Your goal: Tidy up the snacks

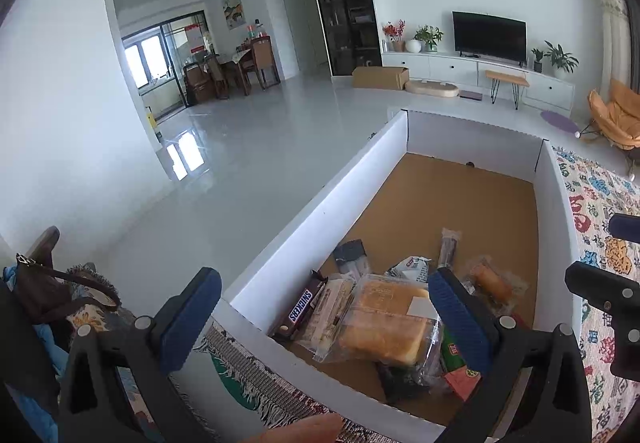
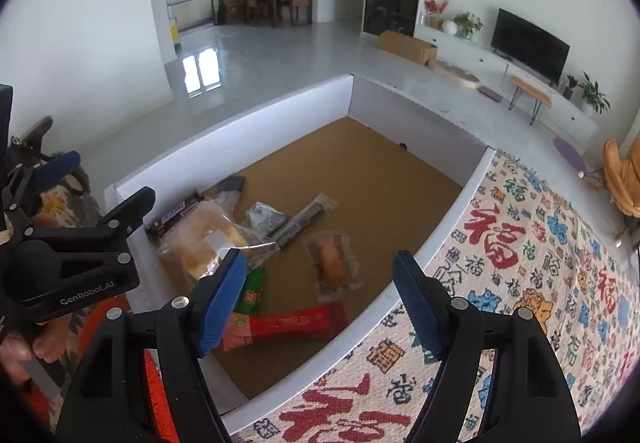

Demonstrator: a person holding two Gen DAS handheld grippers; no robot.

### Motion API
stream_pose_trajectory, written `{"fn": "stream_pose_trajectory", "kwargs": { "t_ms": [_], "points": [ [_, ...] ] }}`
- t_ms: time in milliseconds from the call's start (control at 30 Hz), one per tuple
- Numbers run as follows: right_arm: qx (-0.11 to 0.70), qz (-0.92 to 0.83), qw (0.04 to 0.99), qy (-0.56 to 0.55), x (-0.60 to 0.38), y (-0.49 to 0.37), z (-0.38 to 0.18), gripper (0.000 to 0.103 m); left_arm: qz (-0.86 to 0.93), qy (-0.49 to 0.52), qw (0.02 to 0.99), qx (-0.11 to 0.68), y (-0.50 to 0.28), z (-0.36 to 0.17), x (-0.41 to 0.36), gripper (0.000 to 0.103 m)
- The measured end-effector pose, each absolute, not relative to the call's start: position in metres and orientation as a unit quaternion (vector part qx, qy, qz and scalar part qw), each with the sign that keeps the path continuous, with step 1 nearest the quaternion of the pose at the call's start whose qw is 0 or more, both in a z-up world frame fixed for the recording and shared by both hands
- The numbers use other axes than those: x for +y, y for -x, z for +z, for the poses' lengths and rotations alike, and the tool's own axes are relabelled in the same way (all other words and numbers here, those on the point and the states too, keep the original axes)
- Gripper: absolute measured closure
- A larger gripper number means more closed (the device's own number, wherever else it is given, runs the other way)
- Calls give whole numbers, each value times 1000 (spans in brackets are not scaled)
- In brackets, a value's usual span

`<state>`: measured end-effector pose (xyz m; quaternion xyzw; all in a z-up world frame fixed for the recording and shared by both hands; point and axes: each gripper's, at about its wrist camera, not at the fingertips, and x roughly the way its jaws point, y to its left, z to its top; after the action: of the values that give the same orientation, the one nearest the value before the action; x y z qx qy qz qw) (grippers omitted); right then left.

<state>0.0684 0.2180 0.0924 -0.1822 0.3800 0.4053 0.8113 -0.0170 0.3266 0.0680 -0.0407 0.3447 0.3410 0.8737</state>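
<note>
A white-walled box with a brown floor holds several snacks at its near end. They include a wrapped bread slice, a Snickers bar, a small wrapped cake, a dark stick snack and a red packet. My left gripper is open and empty, hovering over the box's near left corner. My right gripper is open and empty above the box's right wall. The left gripper also shows in the right wrist view.
The box rests on a patterned cloth with red and blue characters. A brown bag lies to the left. Beyond lie grey floor, a cardboard box, a TV unit and an orange chair.
</note>
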Motion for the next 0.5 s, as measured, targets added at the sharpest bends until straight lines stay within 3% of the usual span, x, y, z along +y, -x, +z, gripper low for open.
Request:
{"fn": "stream_pose_trajectory", "kwargs": {
  "t_ms": [500],
  "points": [
    [392,399,807,189,232,-70,87,24,302,87,880,356,21,71,344,0]
  ]
}}
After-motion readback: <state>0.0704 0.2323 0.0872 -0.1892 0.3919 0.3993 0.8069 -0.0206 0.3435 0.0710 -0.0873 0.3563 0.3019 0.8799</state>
